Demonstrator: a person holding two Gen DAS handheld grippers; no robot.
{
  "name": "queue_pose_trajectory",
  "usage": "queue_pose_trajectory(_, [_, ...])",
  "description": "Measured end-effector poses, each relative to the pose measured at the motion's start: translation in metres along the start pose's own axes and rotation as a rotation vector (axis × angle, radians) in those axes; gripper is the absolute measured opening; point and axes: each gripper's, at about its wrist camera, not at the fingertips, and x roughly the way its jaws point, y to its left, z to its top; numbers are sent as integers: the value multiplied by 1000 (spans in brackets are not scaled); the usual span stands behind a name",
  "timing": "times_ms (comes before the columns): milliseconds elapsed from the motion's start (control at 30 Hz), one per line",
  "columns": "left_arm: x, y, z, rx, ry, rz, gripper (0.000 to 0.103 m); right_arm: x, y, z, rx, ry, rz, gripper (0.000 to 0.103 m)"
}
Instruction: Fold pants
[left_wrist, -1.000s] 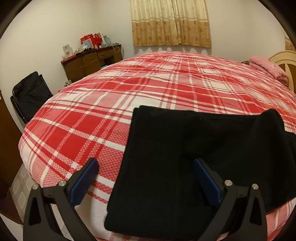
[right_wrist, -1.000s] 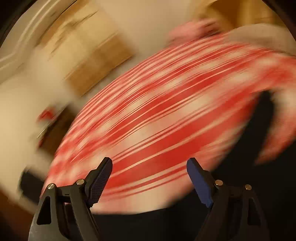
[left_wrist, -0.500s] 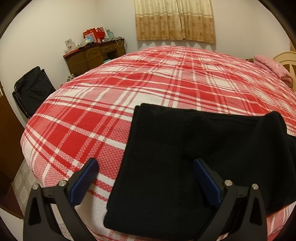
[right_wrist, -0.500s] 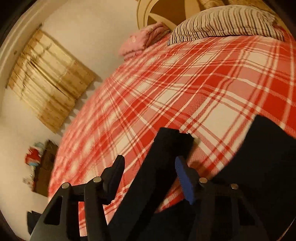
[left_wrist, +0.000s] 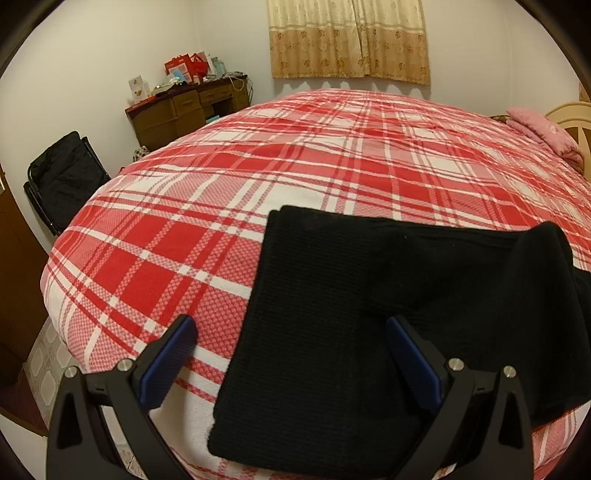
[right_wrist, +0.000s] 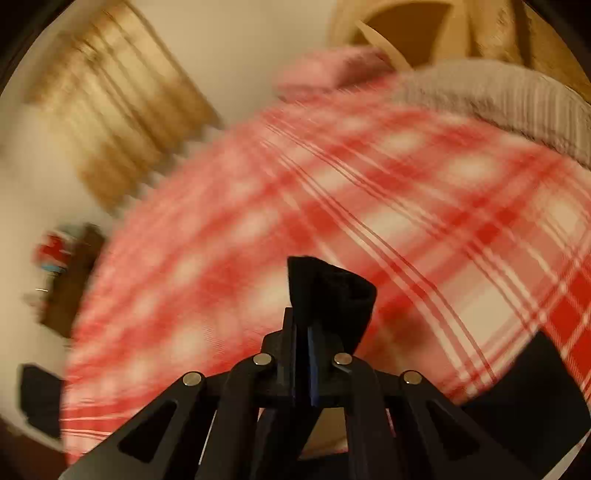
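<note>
The black pants (left_wrist: 388, 302) lie partly folded on the red and white plaid bedspread (left_wrist: 258, 177), near its front edge. My left gripper (left_wrist: 291, 343) hovers open just above them, its blue pads on either side of the folded cloth's left part without touching it. In the blurred right wrist view, my right gripper (right_wrist: 304, 336) is shut on a bunched end of the black pants (right_wrist: 328, 291), lifted off the bedspread (right_wrist: 369, 206). More black cloth (right_wrist: 532, 376) shows at the lower right.
A brown desk (left_wrist: 184, 110) with clutter stands at the far wall beside a black folding chair (left_wrist: 62, 177). A curtain (left_wrist: 347, 37) hangs behind the bed. A pink cushion (left_wrist: 543, 129) and a striped pillow (right_wrist: 498, 99) lie at the headboard end.
My right gripper closed on the end of the pants leg and lifted it off the bed, moving fast enough to blur the view. The left gripper stayed put and open.
</note>
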Motion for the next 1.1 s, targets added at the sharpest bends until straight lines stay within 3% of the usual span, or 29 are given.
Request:
queue_pose_trajectory(67, [0, 1, 1, -6, 5, 2, 103, -39, 9, 12, 0, -81, 143, 4])
queue_pose_trajectory(133, [0, 1, 0, -11, 5, 2, 103, -73, 9, 15, -23, -152, 179, 4])
queue_pose_trajectory(200, [-1, 1, -1, -11, 2, -1, 103, -85, -7, 8, -21, -132, 131, 4])
queue_pose_trajectory(333, [-2, 2, -2, 4, -8, -17, 103, -87, -75, -28, 57, -27, -76, 4])
queue_pose_trajectory(467, [-3, 5, -2, 15, -4, -32, 103, -98, -140, -69, 177, 9, -142, 4])
queue_pose_trajectory(633, [-6, 6, 2, -1, 15, -57, 102, -97, -152, -98, 124, 70, -242, 4])
queue_pose_trajectory(767, [-27, -1, 6, 18, -23, -135, 102, -103, -133, -93, 34, 45, -270, 4])
queue_pose_trajectory(900, [-51, -23, 14, 95, -86, -150, 102, -96, -96, -58, -30, 31, -187, 4])
queue_pose_trajectory(1100, [-75, -45, 28, 91, -98, -254, 102, -122, -33, 10, 56, -122, 300, 4])
